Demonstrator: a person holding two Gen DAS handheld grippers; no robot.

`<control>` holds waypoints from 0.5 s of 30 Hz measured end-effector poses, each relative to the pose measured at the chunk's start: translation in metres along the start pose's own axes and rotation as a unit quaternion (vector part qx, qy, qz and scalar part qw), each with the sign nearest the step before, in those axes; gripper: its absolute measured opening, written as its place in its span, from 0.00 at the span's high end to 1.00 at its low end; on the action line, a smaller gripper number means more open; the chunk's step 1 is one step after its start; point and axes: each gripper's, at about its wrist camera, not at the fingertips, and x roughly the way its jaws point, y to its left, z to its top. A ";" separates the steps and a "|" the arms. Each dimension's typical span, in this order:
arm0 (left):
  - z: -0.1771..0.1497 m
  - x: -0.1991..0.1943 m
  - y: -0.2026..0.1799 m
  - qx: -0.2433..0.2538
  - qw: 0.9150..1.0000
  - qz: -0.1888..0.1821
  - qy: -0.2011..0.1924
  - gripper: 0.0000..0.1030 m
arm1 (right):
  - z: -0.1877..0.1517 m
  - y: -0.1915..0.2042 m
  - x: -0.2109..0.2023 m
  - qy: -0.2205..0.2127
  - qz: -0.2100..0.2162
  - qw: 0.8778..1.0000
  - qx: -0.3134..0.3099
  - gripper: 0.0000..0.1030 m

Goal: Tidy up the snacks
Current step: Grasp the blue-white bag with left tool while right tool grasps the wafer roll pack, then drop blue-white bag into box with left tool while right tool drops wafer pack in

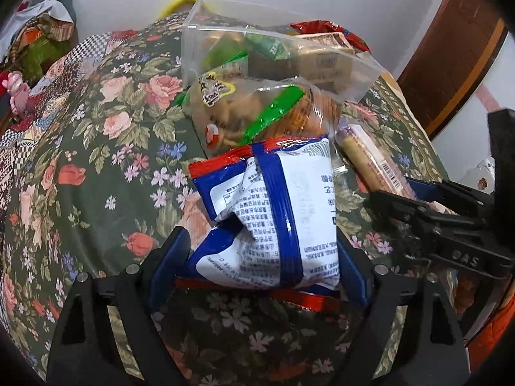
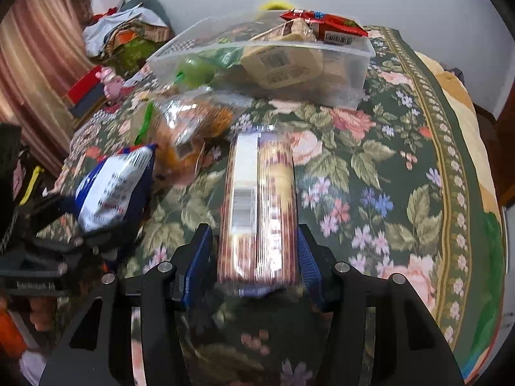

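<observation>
- Here, the left claw (image 1: 260, 257) is clenched on a blue-and-white snack packet (image 1: 273, 206); its blue pads press the packet's lower sides, and the packet's red-edged top stands up ahead of the fingers.
- The right claw (image 2: 254, 257) brackets a long biscuit roll (image 2: 260, 206). Both blue pads sit at the roll's near end, seemingly in contact, though motion blur obscures the exact grip.
- The biscuit roll (image 1: 370, 157) lies lengthwise on the floral cloth (image 2: 370, 167), pointing away from the right claw towards the clear plastic box (image 2: 354, 74).
- The clear plastic box (image 1: 193, 51) holds several snacks: tan wrapped packets (image 2: 280, 64), a green packet (image 2: 196, 70) and a red packet (image 2: 325, 22) lying on top at the far rim.
- A transparent bag of brown snacks (image 1: 257, 112), marked with a green stripe, lies on the cloth between the held packet and the box, touching the box's near wall.
- In the right wrist view, the blue-and-white snack packet (image 2: 112, 186) appears left of the biscuit roll, just beside the transparent bag (image 2: 190, 128).
</observation>
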 end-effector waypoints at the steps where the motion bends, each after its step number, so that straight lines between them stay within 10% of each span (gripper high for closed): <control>1: 0.000 0.000 0.001 -0.003 1.000 -0.002 -0.003 0.18 | 0.003 0.000 0.002 -0.001 -0.002 1.000 0.002 0.52; 15: 0.004 -0.047 0.005 0.001 0.997 -0.002 -0.079 0.23 | -0.001 -0.003 -0.024 -0.045 -0.010 0.999 0.022 0.59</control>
